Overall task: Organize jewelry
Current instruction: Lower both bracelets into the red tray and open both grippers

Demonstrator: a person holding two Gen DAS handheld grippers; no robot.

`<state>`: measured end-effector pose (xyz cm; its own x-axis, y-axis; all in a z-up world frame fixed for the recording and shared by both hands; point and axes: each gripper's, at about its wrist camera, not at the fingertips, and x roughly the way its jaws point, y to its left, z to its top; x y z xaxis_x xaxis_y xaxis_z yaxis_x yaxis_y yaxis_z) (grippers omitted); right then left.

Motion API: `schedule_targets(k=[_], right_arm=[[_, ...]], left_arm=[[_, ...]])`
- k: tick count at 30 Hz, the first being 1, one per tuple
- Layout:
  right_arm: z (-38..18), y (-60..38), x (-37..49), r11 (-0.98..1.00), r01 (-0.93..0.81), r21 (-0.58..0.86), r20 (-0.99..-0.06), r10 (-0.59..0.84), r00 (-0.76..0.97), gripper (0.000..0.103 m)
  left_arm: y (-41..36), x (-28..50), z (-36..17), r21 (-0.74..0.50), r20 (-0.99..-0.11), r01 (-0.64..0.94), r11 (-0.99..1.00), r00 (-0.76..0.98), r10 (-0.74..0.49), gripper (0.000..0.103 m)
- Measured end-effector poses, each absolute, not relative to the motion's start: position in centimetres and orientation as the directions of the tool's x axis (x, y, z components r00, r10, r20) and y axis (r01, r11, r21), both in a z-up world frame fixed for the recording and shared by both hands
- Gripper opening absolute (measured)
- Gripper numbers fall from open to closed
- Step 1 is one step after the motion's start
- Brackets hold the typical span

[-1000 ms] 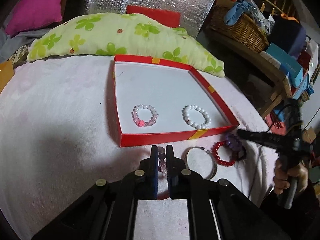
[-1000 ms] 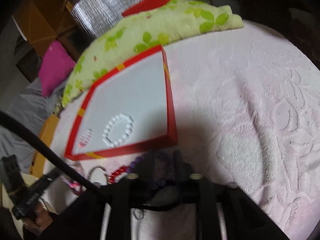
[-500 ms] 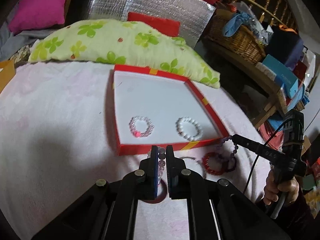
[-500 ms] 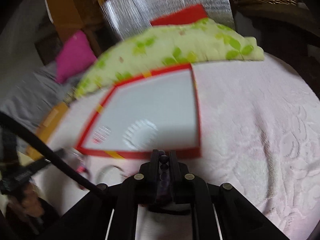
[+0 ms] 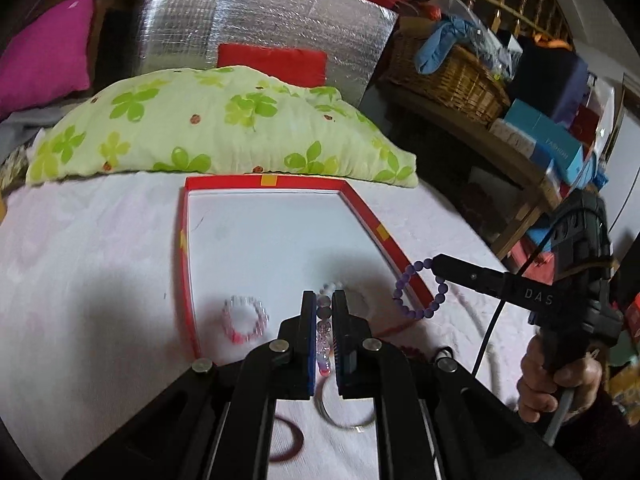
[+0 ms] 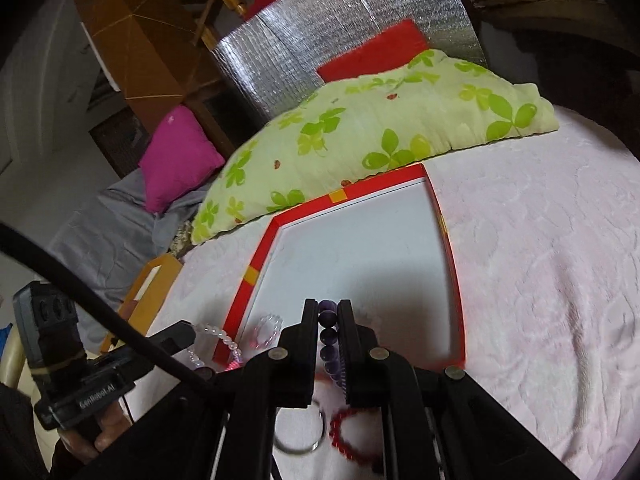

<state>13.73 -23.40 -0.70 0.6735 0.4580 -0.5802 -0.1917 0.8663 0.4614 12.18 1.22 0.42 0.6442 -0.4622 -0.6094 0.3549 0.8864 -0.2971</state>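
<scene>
The left gripper (image 5: 324,300) had its jaws pinched together on a pale pink bead bracelet (image 5: 323,334), which hung in the narrow gap between the fingers above the near edge of the red box (image 5: 264,181). The right gripper (image 6: 329,308) was likewise clamped, on a purple bead bracelet (image 5: 420,290); from the left wrist view that loop dangled from its tip over the box's right wall. Inside the box, on its white floor, lay a pink-and-clear bracelet (image 5: 245,319) near the front left corner, and a white bead bracelet (image 5: 331,289) showed only partly behind the left gripper's fingertips. On the pale pink bedspread (image 6: 540,280) in front of the box, a silver bangle (image 6: 298,432) and a red bead bracelet (image 6: 354,436) lay close together, both partly hidden by the right gripper's body; a dark red ring (image 5: 286,442) lay beside the bangle in the left view, blurred and cut off by the gripper frame. Behind the box, a green leaf-print pillow (image 5: 224,128) ran along its far side, just beyond the wall, with a silver foil panel (image 5: 256,32) and a red cushion (image 5: 272,62) propped behind it. A magenta pillow (image 5: 44,56) sat at the far left, and a wicker basket (image 5: 452,76) stood on a wooden shelf (image 5: 480,140) to the right, next to stacked boxes (image 5: 552,148).
</scene>
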Motion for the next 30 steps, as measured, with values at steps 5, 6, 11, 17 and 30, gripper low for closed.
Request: schedule_targets(k=[5,6,11,17,30], right_arm=[[-1.6,-22.7,18.4,0.872,-0.135,0.47,-0.624,0.436,0.648,0.011],[-1.8,-22.6,19.4,0.867,-0.13,0.481,-0.629,0.445,0.638,0.011],[-3.0,-22.2,23.0,0.839,-0.104,0.535,-0.626,0.476,0.618,0.011],[-4.3,-22.7,25.8,0.818,-0.064,0.571,-0.624,0.483,0.614,0.011],[-3.8,-25.9,24.7,0.821,0.046,0.569,-0.644,0.409,0.647,0.014]], left_arm=[[0.1,16.1,-0.2,-0.247,-0.639,0.347,0.905,0.643,-0.421,0.008],[-0.1,17.0,-0.6,-0.247,-0.645,0.343,0.906,0.64,-0.418,0.008],[-0.3,19.7,-2.1,-0.273,-0.649,0.321,0.907,0.635,-0.42,0.008],[-0.1,21.9,-3.6,-0.289,-0.658,0.296,0.911,0.63,-0.413,0.008],[0.9,20.6,-3.9,-0.217,-0.688,0.207,0.954,0.661,-0.3,0.058]])
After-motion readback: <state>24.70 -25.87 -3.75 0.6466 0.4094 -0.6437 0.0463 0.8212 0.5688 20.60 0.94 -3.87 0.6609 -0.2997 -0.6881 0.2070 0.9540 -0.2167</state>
